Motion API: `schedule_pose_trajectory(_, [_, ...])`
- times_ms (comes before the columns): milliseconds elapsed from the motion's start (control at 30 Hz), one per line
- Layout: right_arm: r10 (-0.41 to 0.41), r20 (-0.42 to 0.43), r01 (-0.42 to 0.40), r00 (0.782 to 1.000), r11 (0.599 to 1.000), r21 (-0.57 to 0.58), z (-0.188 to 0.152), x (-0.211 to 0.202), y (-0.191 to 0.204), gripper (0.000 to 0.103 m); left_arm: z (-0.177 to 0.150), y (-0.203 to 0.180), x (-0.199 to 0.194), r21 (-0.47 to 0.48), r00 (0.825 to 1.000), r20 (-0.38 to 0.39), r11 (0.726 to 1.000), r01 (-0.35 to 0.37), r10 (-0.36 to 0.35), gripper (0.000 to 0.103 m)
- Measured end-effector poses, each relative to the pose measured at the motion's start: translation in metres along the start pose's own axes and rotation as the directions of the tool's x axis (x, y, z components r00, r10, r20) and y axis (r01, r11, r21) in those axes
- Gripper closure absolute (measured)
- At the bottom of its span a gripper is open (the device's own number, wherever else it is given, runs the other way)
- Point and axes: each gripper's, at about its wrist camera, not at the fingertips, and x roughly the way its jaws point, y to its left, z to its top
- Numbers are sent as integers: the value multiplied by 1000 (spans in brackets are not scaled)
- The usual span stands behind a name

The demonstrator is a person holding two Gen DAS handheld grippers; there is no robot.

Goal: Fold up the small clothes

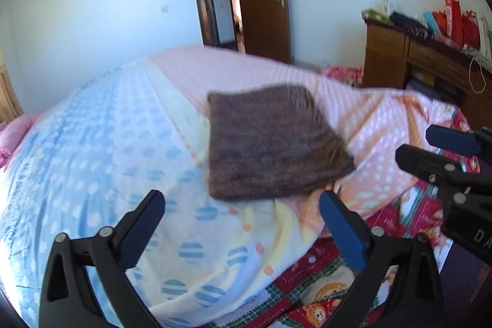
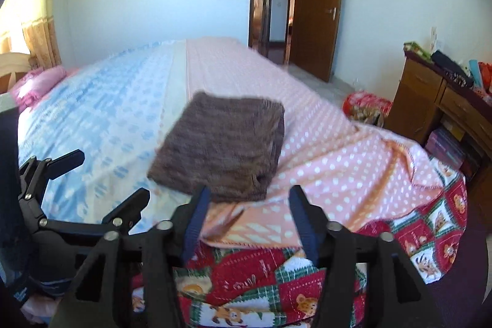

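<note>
Garment: brown, fuzzy knitted cloth folded into a flat rectangle, lying on the bed; edges blurred in both views.
Garment place: across the seam where the pale yellow band of the spread meets the pink dotted part, toward 12 o'clock from both grippers.
Bed cover: blue, yellow and pink dotted bedspread; a red patchwork quilt with bear pictures shows beneath its near edge.
Left gripper: black frame with blue pads, jaws spread wide, nothing between them, clear of the garment.
Right gripper: same build, jaws partly apart, holding nothing; the garment's near edge lies just beyond the fingertips, no contact visible.
Cross view: the right gripper shows at 3 o'clock in the left wrist view; the left gripper shows at 9 o'clock in the right wrist view.
Room, far side: open brown wooden door at 12 o'clock, red paper ornament on it.
Room, 2 o'clock: brown wooden cabinet with red bags and oddments on top.
Room, 9 o'clock: pink pillow at the head of the bed.
</note>
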Motion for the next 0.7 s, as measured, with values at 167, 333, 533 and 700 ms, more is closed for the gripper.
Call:
schedule_pose_trajectory(167, [-16, 155, 15, 988, 1000, 8, 26, -25, 15, 34, 27, 9, -30, -18, 992, 123, 999, -30, 32, 0])
schedule_pose_trajectory(333, [-21, 233, 13, 972, 999, 34, 40, -32, 22, 34, 41, 28, -45, -79, 981, 188, 997, -24, 38, 0])
schedule_pose_trajectory(533, [-38, 275, 24, 961, 998, 52, 49, -28, 24, 32, 54, 37, -36, -121, 977, 202, 992, -42, 66, 0])
schedule_pose_trajectory(700, [-59, 289, 37, 956, 996, 81, 49, -24, 16, 32, 59, 41, -31, -137, 977, 202, 990, -45, 73, 0])
